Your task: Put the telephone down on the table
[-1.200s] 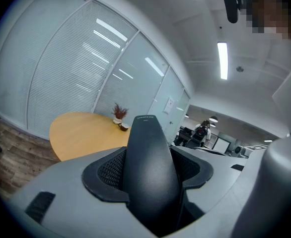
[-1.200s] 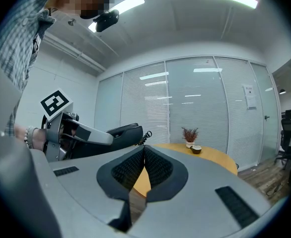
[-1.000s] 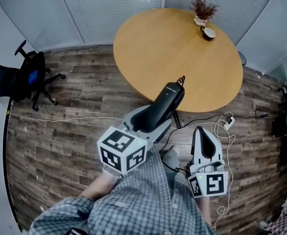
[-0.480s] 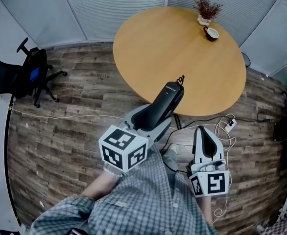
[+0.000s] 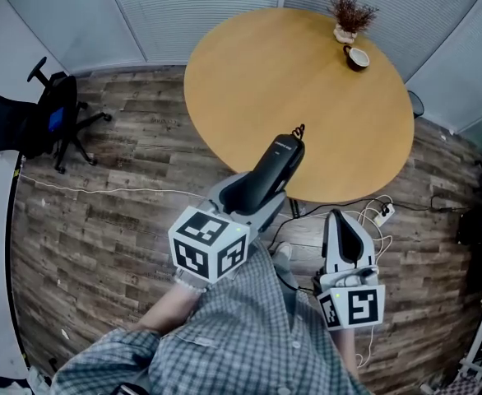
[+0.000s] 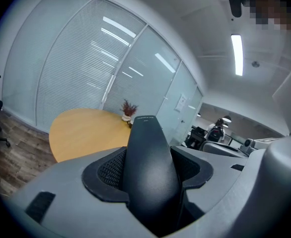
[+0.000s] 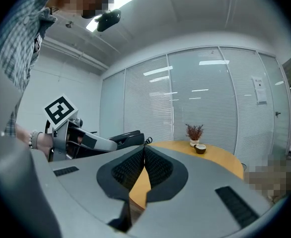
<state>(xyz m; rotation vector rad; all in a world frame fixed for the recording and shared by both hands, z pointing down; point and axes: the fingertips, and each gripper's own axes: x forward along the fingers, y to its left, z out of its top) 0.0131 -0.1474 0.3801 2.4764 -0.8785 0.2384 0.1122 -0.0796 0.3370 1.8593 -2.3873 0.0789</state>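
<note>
Where its lower half is gripped, the telephone point(image 5: 274, 164) — a slim black handset with a curl of cord at its top end — slants up in the air at the near edge of the round wooden bench point(image 5: 249, 64). The left tool point(image 5: 249, 197) has its jaws set wide, pads pressed to both sides of the handset. The right tool point(image 5: 340, 225) hangs lower over the plank floor point(image 5: 101, 220), jaws together on nothing. A potted plant point(image 5: 349, 13) and a cup point(image 5: 356, 57) sit at the bench's far rim, an office chair point(image 5: 39, 122) stands well off to the left, and cables point(image 5: 373, 216) trail on the floor.
</note>
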